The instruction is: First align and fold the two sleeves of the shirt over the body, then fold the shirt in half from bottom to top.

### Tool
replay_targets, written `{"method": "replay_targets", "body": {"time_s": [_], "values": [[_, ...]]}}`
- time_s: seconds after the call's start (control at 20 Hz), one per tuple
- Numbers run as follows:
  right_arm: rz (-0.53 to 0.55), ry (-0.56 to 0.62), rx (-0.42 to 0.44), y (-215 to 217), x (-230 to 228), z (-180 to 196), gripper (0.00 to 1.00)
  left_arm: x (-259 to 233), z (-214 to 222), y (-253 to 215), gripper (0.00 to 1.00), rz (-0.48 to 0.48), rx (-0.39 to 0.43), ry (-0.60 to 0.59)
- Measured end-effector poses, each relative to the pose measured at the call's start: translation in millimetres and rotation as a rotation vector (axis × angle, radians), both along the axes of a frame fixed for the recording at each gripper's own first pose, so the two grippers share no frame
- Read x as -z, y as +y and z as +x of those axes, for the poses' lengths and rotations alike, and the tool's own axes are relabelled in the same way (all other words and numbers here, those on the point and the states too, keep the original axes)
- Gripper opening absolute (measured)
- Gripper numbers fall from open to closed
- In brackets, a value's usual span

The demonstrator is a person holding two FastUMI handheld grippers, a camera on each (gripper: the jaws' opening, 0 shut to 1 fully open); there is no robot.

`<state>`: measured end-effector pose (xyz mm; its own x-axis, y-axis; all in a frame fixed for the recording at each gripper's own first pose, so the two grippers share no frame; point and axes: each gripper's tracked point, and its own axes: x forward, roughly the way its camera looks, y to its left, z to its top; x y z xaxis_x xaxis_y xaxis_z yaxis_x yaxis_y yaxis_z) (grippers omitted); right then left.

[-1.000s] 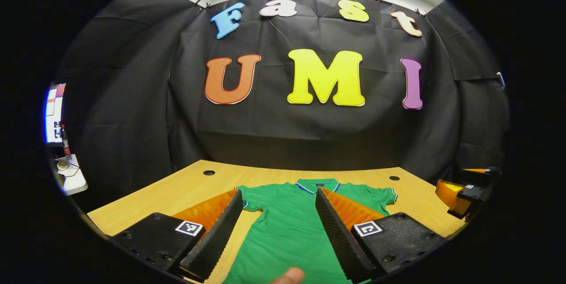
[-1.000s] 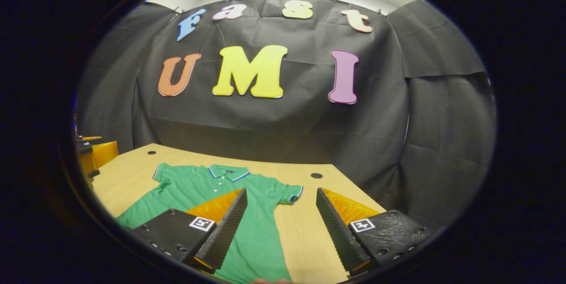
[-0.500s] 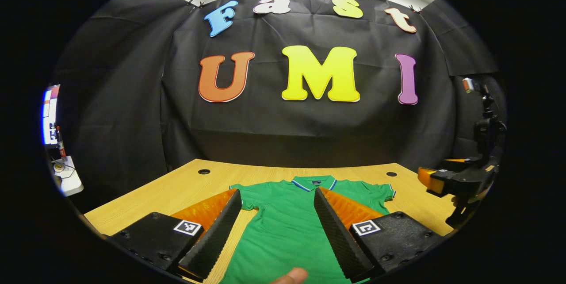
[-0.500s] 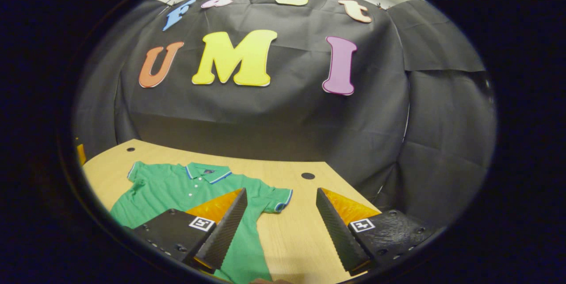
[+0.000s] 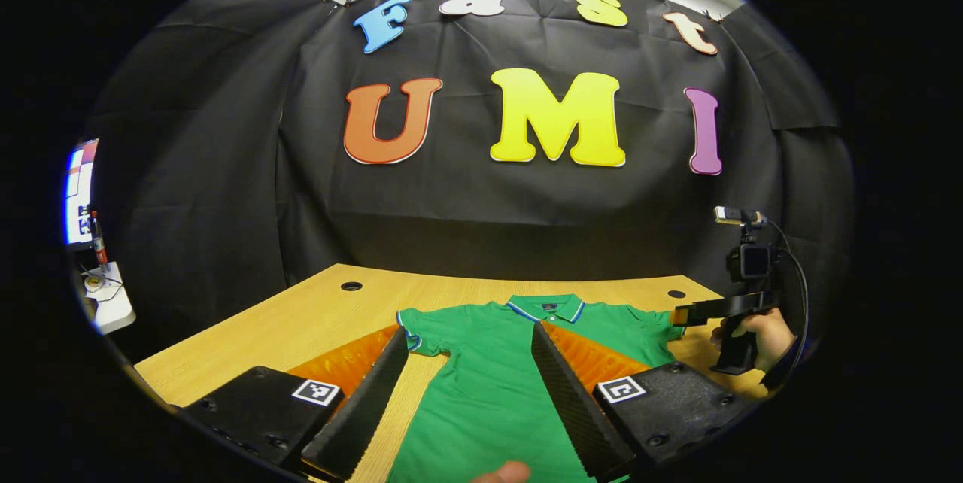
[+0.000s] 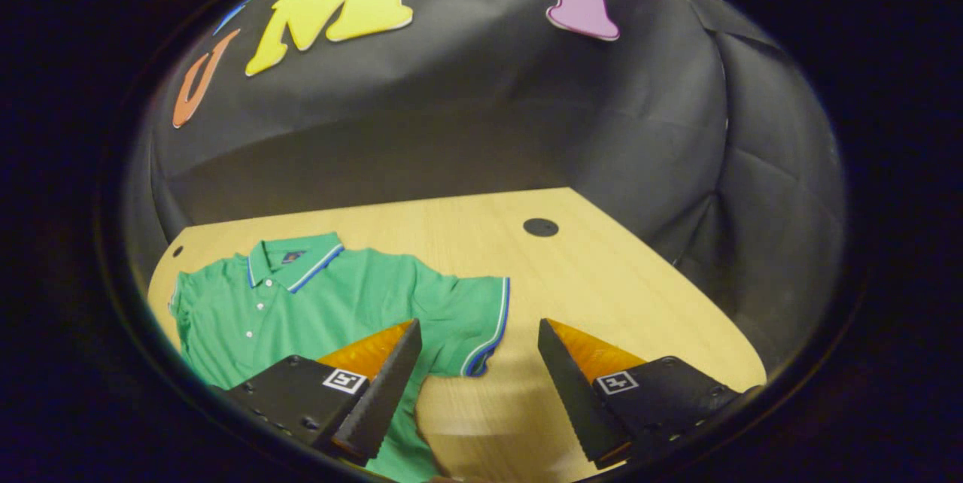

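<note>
A green polo shirt (image 5: 489,378) lies flat on the wooden table (image 5: 301,325), collar toward the back wall and both short sleeves spread out. My left gripper (image 5: 466,329) hovers open over the shirt's lower body, with the left sleeve (image 5: 421,329) just beyond its left finger. In the right gripper view, my right gripper (image 6: 478,323) is open and tilted down at the shirt (image 6: 323,302); the blue-trimmed cuff of the right sleeve (image 6: 481,317) lies between its fingertips. The left gripper view shows that right gripper (image 5: 700,311), held by a hand (image 5: 764,336), beside that sleeve.
Round cable holes sit near the table's back corners (image 5: 350,286) (image 5: 676,293) (image 6: 540,226). The black cloth wall rises right behind the table. A lit screen (image 5: 79,189) and a small white stand (image 5: 109,299) are off the left edge. A fingertip (image 5: 504,472) shows at the bottom.
The right gripper has tipped downward and moved forward to the shirt's right sleeve; in the left gripper view it came in from the right edge. The left gripper has barely moved.
</note>
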<state>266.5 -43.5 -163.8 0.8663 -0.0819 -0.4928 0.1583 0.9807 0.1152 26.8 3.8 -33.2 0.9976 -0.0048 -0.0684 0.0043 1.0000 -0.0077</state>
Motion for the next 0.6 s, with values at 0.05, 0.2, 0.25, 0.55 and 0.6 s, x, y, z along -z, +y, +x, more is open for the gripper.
{"method": "replay_targets", "body": {"time_s": [0.05, 0.2, 0.25, 0.55, 0.6], "values": [[0.021, 0.027, 0.0, 2, 8, 3, 0.95, 2, 1, 0, 1.0, -0.002, 0.0, 0.008], [0.068, 0.055, -0.008, 6, 17, 9, 0.91, 7, 4, 0, 1.0, -0.011, 0.004, 0.023], [0.064, 0.054, -0.021, 8, 18, 12, 0.84, 8, 5, -1, 1.0, -0.009, 0.007, 0.025], [0.005, 0.064, -0.084, 16, 24, 14, 0.27, 15, 8, -5, 1.0, -0.005, 0.016, 0.038], [-0.016, 0.062, -0.092, 16, 22, 17, 0.15, 16, 8, -4, 1.0, -0.006, 0.019, 0.041]]}}
